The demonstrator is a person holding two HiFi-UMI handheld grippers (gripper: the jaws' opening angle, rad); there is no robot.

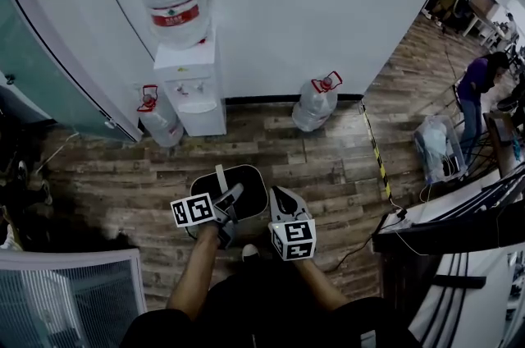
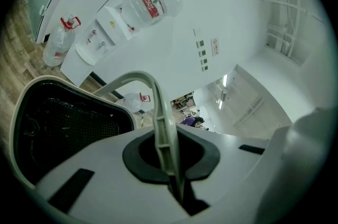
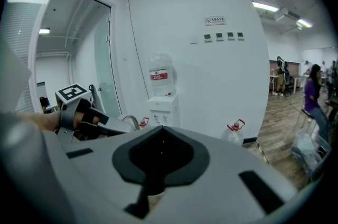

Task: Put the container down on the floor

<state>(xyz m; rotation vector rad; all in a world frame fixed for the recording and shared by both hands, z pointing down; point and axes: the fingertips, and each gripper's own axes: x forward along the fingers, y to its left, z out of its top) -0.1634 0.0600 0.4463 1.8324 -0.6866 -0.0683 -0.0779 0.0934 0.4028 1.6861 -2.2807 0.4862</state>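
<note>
**A:** What's the room like? Wood-plank floor, white wall, and a water dispenser at the far side. One jug sits left of it and another jug right. The red bottle label is unreadable.

**B:** The black container hangs near. The left hand-held gripper is clamped on its handle, and the right hand-held gripper is clenched.

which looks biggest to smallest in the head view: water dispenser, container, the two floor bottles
1. water dispenser, counting its top bottle
2. container, though it is nearer the camera and partly covered
3. left floor bottle and right floor bottle: alike, not ranked
</note>
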